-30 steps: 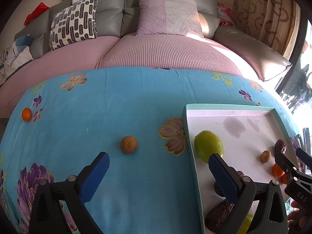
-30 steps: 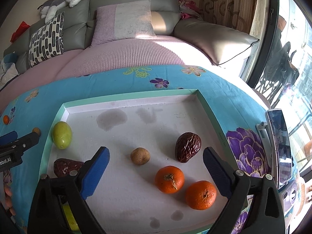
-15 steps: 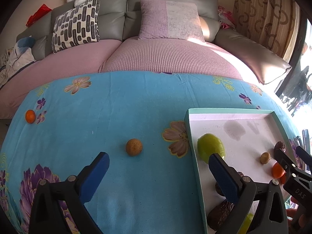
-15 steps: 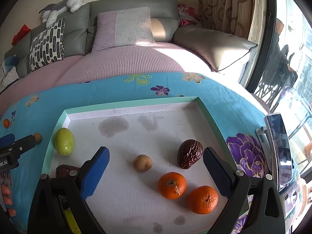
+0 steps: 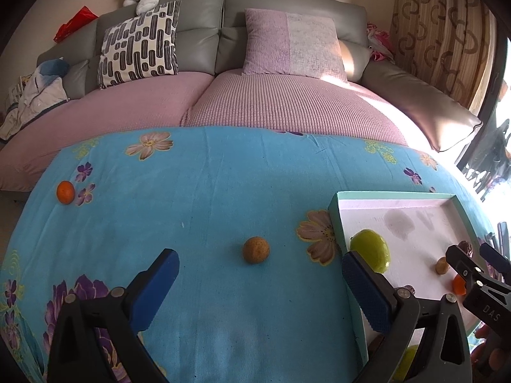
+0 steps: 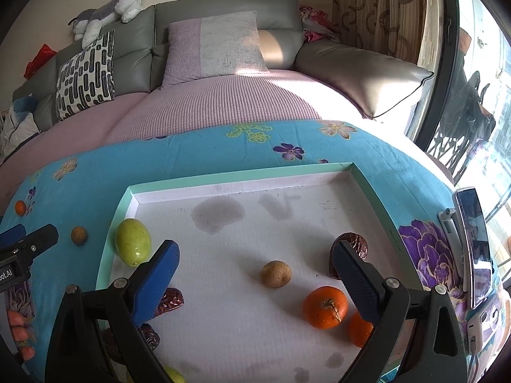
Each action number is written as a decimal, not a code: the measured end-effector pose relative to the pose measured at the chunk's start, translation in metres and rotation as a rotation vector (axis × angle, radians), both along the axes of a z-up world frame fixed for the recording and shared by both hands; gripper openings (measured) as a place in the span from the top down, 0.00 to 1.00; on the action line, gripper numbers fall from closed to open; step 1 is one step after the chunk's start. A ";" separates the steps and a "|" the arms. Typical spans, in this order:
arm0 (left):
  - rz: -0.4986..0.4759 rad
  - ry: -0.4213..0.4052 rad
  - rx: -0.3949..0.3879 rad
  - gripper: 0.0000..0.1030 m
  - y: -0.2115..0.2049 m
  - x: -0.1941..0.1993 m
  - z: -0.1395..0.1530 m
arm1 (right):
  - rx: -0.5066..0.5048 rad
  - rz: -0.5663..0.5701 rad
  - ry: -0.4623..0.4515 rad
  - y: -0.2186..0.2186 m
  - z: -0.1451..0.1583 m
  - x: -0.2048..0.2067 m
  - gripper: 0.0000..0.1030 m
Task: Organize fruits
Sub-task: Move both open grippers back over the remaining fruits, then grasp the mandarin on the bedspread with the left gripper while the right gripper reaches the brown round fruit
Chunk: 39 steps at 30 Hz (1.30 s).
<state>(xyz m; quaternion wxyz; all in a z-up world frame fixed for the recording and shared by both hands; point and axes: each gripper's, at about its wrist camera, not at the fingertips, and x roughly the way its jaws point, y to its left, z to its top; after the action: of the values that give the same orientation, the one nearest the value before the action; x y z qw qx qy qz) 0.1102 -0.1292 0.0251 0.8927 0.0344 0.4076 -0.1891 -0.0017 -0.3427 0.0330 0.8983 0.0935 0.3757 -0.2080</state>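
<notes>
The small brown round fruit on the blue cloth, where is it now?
In the left wrist view the small brown fruit lies on the blue cloth, outside the tray, left of its edge and the green fruit, ahead between the open fingers.

Tray (image 6: 223, 177) on the table's right part, holding two tangerines (image 6: 325, 306), a longan (image 6: 276, 274), dates (image 6: 354, 247) and a mango (image 6: 133, 245) by its left wall, second longan (image 5: 255, 249) left of the tray, third tangerine (image 5: 65, 192) far left, sofa (image 5: 287, 108) behind the table, phone (image 6: 472, 249) right of the tray.

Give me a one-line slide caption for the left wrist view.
Open left gripper faces a small brown fruit on the blue floral tablecloth, beside the fruit tray.
</notes>
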 end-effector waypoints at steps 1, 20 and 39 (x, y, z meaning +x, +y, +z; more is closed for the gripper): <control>0.001 -0.005 -0.003 0.00 0.003 0.001 0.001 | -0.004 0.005 -0.002 0.003 0.001 0.002 0.06; 0.195 0.025 -0.044 0.00 0.105 0.032 -0.002 | -0.010 0.114 -0.004 0.065 -0.001 0.037 0.06; 0.337 0.030 -0.062 0.00 0.189 0.040 -0.008 | -0.029 0.311 -0.027 0.155 -0.007 0.072 0.06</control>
<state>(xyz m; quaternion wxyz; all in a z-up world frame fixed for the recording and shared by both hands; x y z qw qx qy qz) 0.1507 0.0602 0.0166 0.9062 -0.0649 0.4148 -0.0500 0.0701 -0.1879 0.0259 0.9258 0.0239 0.3705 -0.0706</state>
